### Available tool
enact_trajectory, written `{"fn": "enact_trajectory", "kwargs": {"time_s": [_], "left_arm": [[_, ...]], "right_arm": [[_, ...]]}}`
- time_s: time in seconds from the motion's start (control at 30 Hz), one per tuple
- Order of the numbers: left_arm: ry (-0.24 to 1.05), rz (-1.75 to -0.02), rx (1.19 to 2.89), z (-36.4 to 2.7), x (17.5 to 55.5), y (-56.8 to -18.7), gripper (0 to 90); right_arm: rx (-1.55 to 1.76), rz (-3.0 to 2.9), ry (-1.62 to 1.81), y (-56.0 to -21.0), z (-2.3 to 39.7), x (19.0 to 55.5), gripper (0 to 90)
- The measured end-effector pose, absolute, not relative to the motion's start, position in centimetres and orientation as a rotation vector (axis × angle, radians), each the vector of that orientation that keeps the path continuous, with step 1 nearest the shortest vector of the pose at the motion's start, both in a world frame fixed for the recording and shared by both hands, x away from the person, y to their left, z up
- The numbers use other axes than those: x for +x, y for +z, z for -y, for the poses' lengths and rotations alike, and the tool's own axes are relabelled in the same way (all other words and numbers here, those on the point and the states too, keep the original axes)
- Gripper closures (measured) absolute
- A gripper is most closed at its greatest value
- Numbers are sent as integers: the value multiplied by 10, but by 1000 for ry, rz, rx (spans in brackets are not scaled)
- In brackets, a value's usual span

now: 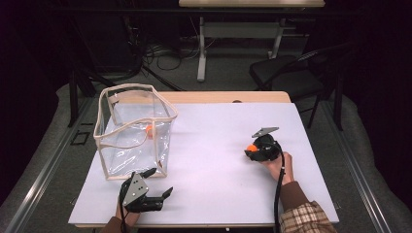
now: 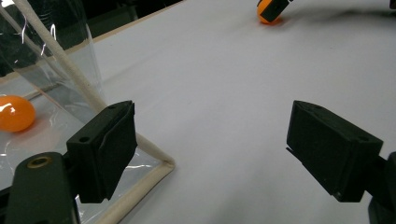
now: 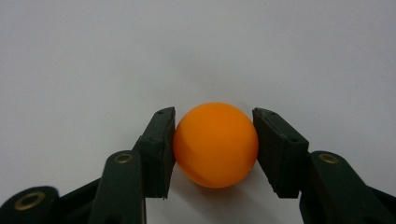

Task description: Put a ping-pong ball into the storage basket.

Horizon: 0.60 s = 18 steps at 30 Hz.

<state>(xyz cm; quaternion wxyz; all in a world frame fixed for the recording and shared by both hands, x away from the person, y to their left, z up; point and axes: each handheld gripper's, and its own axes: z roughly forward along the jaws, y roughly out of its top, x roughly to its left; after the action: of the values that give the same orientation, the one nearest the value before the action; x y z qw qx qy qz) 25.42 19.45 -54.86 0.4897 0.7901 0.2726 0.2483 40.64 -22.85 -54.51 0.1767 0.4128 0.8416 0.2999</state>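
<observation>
Right gripper has its two black jaws pinching an orange ball, one pad on each side at about the ball's widest line, ball sitting on the white table at right-centre, well apart from the clear bag at the left. Left gripper rests near the table's front edge just beside the bag's near corner, jaws spread wide w/ nothing between them. A second orange ball already lies inside the bag, so the work looks like ball-into-bag, w/ this one just gripped and not yet lifted. Main risk imo: the ball is round, smooth and light, and the pads are flat, so contact is a small patch per side. If the grip sits slightly above or below the widest line, squeeze pressure could pop it out on the lift, and it'd roll across the table, maybe off the edge. A fast swing toward the bag could do the same. Next risk is the bag itself: soft clear walls w/ a cream rim, opening high up, so a low approach could catch the rim and tip or shove the bag, esp. since the left gripper isn't steadying it. Dropping from too high may bounce the ball back out or knock the one inside. Can't tell how firm the bag stands.
</observation>
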Motion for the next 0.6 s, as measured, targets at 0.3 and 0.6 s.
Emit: {"fn": "enact_trajectory", "kwargs": {"time_s": [0.3,0.6], "left_arm": [[603,-662,1920,-195,254,-548,159],[607,-661,1919,-194,254,-548,159]], "right_arm": [[1148,-2358,890,-540,228,403,505],[1142,-2354,923,-535,228,401,506]]}}
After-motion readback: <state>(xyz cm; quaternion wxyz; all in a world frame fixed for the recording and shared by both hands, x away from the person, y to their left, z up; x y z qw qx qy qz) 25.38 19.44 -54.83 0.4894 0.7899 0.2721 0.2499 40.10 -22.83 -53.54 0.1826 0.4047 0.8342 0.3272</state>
